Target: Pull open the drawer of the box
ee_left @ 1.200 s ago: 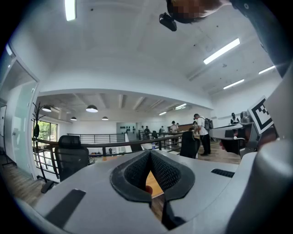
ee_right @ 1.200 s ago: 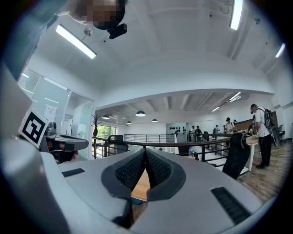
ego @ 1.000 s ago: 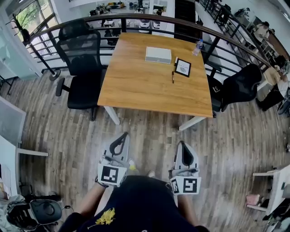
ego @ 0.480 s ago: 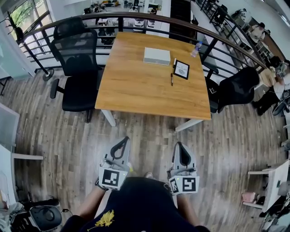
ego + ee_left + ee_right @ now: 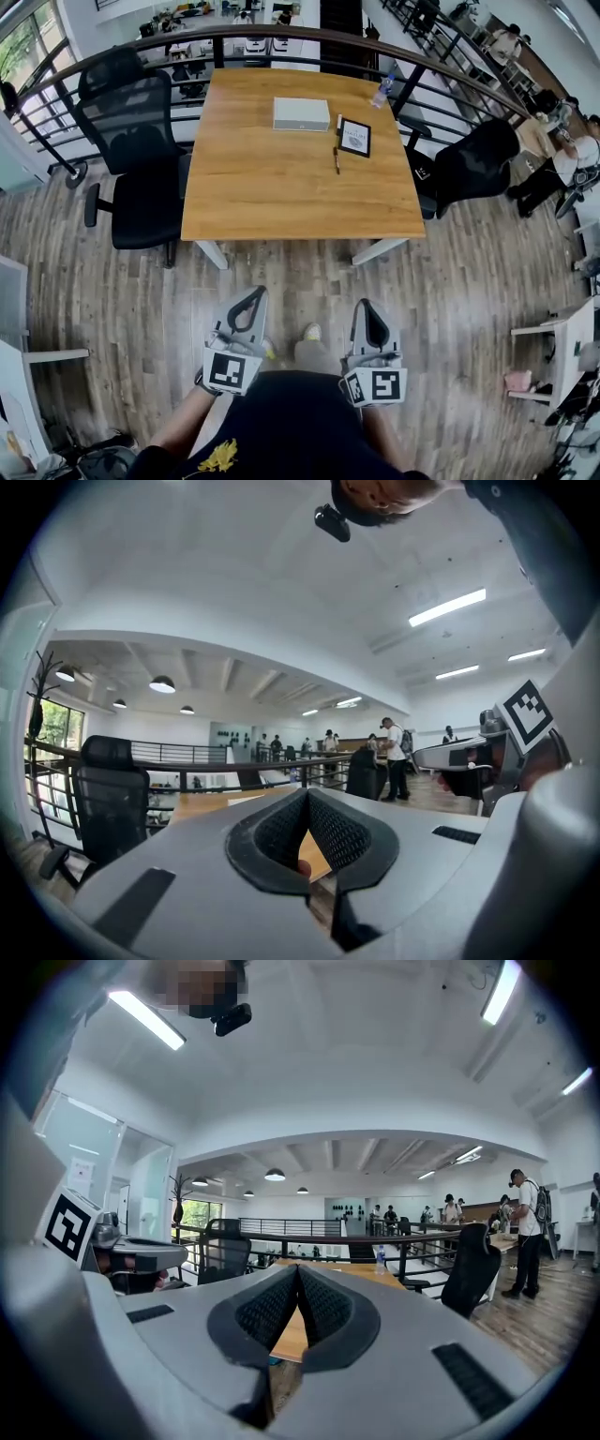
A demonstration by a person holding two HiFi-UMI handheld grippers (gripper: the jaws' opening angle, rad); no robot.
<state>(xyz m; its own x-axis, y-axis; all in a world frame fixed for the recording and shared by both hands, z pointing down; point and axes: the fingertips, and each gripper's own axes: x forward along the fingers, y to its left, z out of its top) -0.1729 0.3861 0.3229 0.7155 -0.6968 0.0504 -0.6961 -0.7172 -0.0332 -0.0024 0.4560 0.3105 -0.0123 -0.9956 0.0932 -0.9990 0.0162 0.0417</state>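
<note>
The white box lies flat near the far end of the wooden table; I cannot make out its drawer from here. Both grippers are held low in front of the person's body, over the floor and well short of the table. My left gripper is shut with nothing in it, its tips meeting in the left gripper view. The right gripper is shut and empty as well, and in the right gripper view it points toward the table.
A black tablet and a pen lie right of the box, with a water bottle at the far corner. Black office chairs stand left and right of the table. A railing runs behind.
The table has slid slightly left and nearer in the head view as the person steps forward. Both grippers stay shut in front of the body.
</note>
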